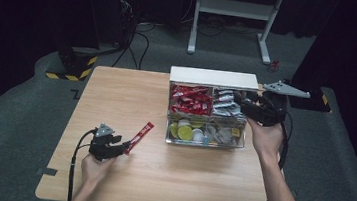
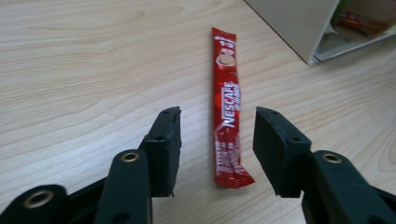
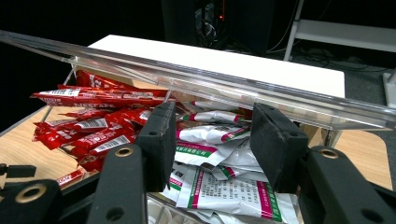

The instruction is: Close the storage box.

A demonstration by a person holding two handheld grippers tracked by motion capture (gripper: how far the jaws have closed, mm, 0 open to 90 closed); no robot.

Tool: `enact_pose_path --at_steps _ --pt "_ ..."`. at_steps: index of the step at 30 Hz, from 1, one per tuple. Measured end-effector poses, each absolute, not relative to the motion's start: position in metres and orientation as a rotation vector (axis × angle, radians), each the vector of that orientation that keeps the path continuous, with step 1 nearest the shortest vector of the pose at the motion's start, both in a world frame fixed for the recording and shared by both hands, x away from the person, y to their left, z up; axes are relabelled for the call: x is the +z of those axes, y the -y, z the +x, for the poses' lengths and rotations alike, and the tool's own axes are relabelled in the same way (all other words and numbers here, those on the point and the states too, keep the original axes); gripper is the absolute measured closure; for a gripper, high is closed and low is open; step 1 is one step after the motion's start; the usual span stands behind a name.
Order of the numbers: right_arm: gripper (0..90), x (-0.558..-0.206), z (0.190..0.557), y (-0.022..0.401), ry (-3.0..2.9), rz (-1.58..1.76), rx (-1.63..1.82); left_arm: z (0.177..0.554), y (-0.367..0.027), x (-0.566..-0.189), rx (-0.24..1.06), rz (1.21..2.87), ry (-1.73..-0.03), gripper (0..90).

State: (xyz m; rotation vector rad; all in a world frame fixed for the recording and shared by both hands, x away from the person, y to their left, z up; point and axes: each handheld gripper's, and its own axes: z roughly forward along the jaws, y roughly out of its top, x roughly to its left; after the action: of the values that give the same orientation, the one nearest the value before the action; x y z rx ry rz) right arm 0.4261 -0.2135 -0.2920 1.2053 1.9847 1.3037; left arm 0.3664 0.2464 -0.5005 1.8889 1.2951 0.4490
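A red Nescafe stick sachet (image 1: 140,136) (image 2: 227,107) lies flat on the wooden table (image 1: 158,179). My left gripper (image 1: 124,147) (image 2: 218,114) is open just behind it, the sachet's near end lying between the jaws with a gap on each side. My right gripper (image 1: 242,99) (image 3: 212,112) is at the top right of a clear organizer box (image 1: 214,77). Its jaws stand apart with nothing pressed between them. The box's clear lid (image 3: 233,88) is raised and runs across just above the fingertips. Red sachets (image 3: 93,121) and white sachets (image 3: 219,186) lie below.
The box's upper level holds red sachets (image 1: 191,99) on the left and white ones (image 1: 223,105) on the right. Its lower front compartment (image 1: 203,133) holds round capsules and small packets. Bare tabletop (image 2: 70,70) spreads left of the loose sachet.
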Motion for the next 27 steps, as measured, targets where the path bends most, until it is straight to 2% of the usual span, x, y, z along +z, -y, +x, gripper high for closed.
enact_pose_path --at_steps 8,14,27 --pt "50.6 -0.291 0.419 0.218 -1.979 1.195 1.318 0.356 -0.270 -0.507 0.486 1.799 -1.391 46.5" --pt "50.4 -0.292 0.415 0.221 -1.981 1.198 1.318 0.350 -0.283 -0.514 0.574 1.826 -1.452 44.4" --pt "50.3 -0.299 0.410 0.224 -1.975 1.201 1.316 0.344 -0.292 -0.527 0.622 1.807 -1.517 42.1"
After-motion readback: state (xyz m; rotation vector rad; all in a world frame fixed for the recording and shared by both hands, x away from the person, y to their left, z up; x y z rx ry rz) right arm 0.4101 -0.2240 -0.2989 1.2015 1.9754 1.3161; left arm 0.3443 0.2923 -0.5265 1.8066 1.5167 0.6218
